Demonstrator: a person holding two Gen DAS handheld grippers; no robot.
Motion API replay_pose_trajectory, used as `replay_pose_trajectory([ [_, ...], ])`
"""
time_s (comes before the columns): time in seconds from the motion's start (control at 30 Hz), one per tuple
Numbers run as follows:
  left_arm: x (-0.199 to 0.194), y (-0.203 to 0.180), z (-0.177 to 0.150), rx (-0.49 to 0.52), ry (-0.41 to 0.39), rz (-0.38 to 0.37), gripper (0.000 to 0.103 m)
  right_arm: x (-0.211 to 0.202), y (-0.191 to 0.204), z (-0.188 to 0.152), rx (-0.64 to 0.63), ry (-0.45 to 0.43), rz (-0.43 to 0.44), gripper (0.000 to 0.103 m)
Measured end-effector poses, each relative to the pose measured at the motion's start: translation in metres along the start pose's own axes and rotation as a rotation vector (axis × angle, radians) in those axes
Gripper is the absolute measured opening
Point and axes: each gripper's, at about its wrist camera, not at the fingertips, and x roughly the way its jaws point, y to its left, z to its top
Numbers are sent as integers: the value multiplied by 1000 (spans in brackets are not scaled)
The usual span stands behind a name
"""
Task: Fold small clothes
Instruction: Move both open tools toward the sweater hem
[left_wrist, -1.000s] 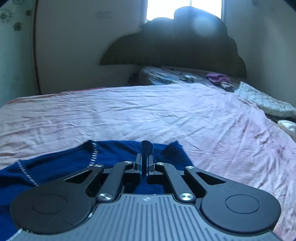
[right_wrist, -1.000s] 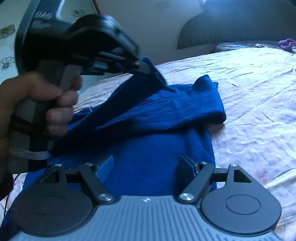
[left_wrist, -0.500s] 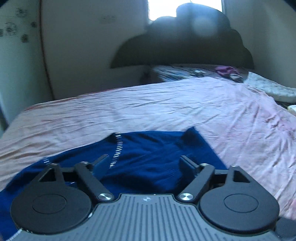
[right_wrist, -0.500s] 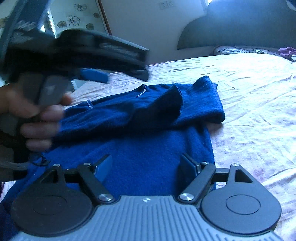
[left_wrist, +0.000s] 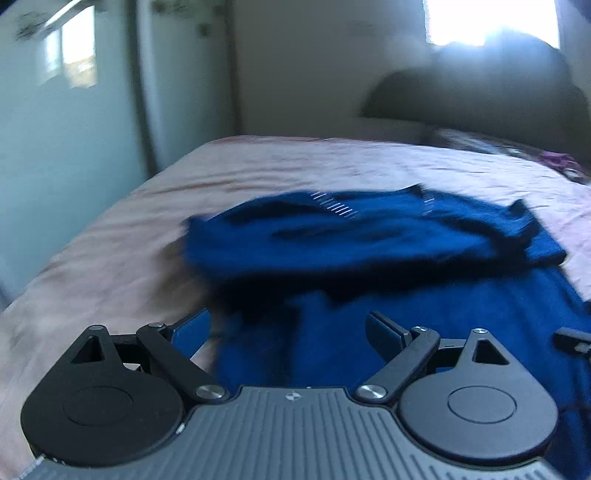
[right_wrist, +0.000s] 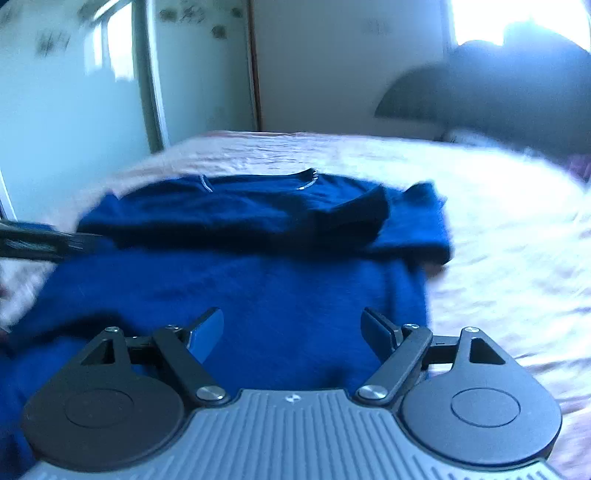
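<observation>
A dark blue top (left_wrist: 388, 258) lies on the pink bedsheet (left_wrist: 258, 166), and both sleeves are folded across its upper part (right_wrist: 258, 214). White stitching marks the neckline (left_wrist: 336, 206). My left gripper (left_wrist: 288, 328) hovers at the top's left edge. Its jaws are opening, and only the cloth lying below shows between them. My right gripper (right_wrist: 291, 328) stands open low over the top's lower body (right_wrist: 288, 288), gripping nothing. One blurred left finger (right_wrist: 48, 240) shows at the left edge of the right wrist view. Both views are motion-blurred.
The bed's left edge (left_wrist: 92, 236) runs close to a pale wall and mirrored wardrobe doors (right_wrist: 74, 92). A dark headboard (right_wrist: 498, 92) stands at the far end under a bright window. Pillows and a purple cloth (left_wrist: 557, 160) lie near it. Bare sheet (right_wrist: 509, 240) spreads to the right.
The left gripper let go of the sleeve it held up, opened wide and swung back to the left. The sleeve now lies flat across the top. The right gripper stayed open.
</observation>
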Motion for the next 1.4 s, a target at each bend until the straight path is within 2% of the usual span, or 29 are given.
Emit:
replay_pose_trajectory([
  [0.07, -10, 10, -14, 20, 2, 67, 92, -5, 8, -6, -77, 1, -70, 82],
  [0.13, -16, 17, -25, 21, 38, 70, 92, -8, 11, -14, -92, 19, -90, 83],
  [0.27, -19, 18, -35, -71, 71, -55, 93, -17, 10, -23, 27, 51, 48, 83],
  [0.37, -19, 4, -38, -28, 81, -45, 91, -25, 16, -24, 94, 28, 184, 83],
  [0.4, -20, 2, -38, -11, 76, -41, 91, -26, 17, -23, 94, 30, 197, 83],
  [0.47, -30, 10, -35, 24, 33, -40, 92, -32, 18, -19, 19, 20, 162, 83],
  [0.53, -43, 21, -32, 46, -23, 6, 93, -37, 15, -15, -53, -6, 98, 83],
  [0.6, -53, 34, -29, 55, -55, 52, 95, -44, 2, -15, -65, -7, 50, 83],
  [0.63, -54, 40, -29, 51, -53, 45, 96, -47, -4, -17, -55, 1, 41, 83],
  [0.77, -60, 52, -40, 72, 6, -67, 96, -50, -21, -32, 16, 83, 77, 83],
  [0.87, -77, 56, -51, 145, 0, -118, 96, -64, -28, -42, 41, 81, 98, 83],
  [0.93, -89, 60, -59, 182, 20, -179, 97, -74, -38, -44, 87, 85, 116, 83],
  [1.07, -105, 65, -73, 227, 99, -222, 97, -97, -68, -51, 192, 125, 136, 83],
  [1.1, -108, 66, -74, 236, 112, -181, 98, -104, -72, -53, 200, 134, 145, 83],
  [1.13, -112, 68, -74, 241, 117, -100, 96, -108, -74, -54, 203, 144, 154, 83],
  [1.2, -121, 79, -64, 232, 77, 125, 95, -122, -80, -59, 194, 167, 163, 83],
  [1.23, -126, 85, -59, 214, 50, 180, 96, -127, -81, -60, 189, 174, 161, 83],
  [1.27, -133, 93, -52, 179, 32, 182, 98, -131, -82, -61, 183, 185, 162, 83],
  [1.4, -138, 94, -50, 85, 110, -139, 102, -140, -82, -68, 175, 225, 208, 83],
])
